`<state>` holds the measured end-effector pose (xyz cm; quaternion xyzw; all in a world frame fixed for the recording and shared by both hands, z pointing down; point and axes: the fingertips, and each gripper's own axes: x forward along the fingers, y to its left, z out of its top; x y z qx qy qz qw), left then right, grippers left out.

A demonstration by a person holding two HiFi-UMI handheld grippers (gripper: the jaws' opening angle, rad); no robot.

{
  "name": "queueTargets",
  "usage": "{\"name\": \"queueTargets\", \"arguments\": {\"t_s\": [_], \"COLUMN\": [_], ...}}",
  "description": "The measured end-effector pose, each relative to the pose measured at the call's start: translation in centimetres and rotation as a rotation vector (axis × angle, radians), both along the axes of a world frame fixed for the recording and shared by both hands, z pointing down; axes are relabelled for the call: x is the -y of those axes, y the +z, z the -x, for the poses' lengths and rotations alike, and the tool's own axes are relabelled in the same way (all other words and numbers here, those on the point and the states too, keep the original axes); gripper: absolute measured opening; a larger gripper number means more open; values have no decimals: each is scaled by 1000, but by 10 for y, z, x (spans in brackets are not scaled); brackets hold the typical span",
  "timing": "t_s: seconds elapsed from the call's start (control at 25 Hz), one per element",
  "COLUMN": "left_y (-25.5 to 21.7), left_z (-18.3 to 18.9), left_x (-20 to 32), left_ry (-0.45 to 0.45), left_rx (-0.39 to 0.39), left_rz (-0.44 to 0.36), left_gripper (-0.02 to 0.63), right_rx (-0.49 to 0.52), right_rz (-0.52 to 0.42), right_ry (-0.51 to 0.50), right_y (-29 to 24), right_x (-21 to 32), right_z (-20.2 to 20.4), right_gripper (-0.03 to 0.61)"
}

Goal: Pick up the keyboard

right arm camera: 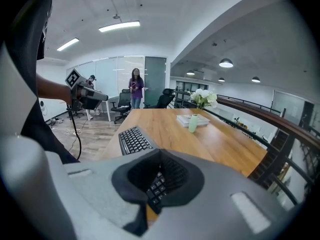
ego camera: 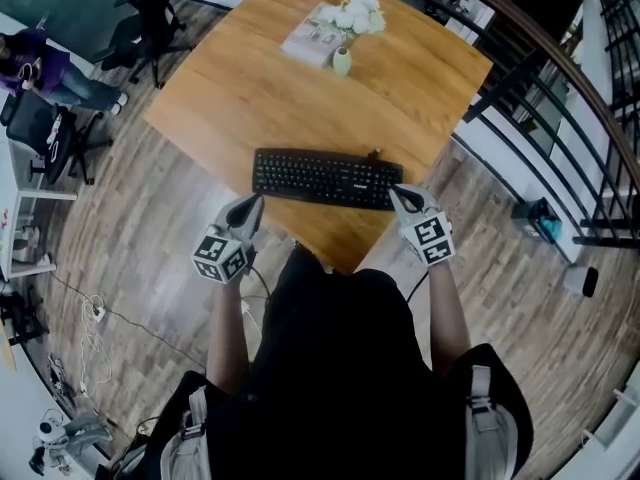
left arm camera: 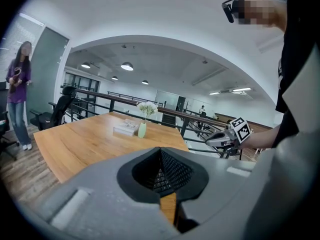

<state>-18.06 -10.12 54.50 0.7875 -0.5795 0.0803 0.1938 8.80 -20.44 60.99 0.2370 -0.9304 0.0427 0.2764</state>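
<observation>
Grey left tongs point(ego camera: 256, 202) and right tongs point(ego camera: 394, 191), both closed, flank flat black keyboard point(ego camera: 325, 178) on wood table point(ego camera: 240, 78)

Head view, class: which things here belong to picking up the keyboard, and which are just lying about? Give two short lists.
Belong to the job:
- black keyboard
- left tongs, shut
- right tongs, shut
- wooden table under it

Just lying about:
- green vase of white flowers
- book
- office chair
- floor cables
</observation>
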Motion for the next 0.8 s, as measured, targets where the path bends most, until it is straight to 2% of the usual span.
{"name": "queueTargets", "arguments": {"t_s": [0.16,0.64,0.8], "left_y": [15,59,85], "left_z": [10,38,49], "left_x": [7,56,68], "left_ry": [-18,24,67], "left_rx": [-13,-54,-27], "left_rz": [20,82,129], "left_gripper": [12,12,14], "right_rx": [-14,-78,-99], "right_rz": [24,107,135], "right_ry": [29,119,150], "right_y": [16,52,65], "right_x": [4,24,33], "right_z": [-3,-3,-4], "right_gripper": [3,3,3]}}
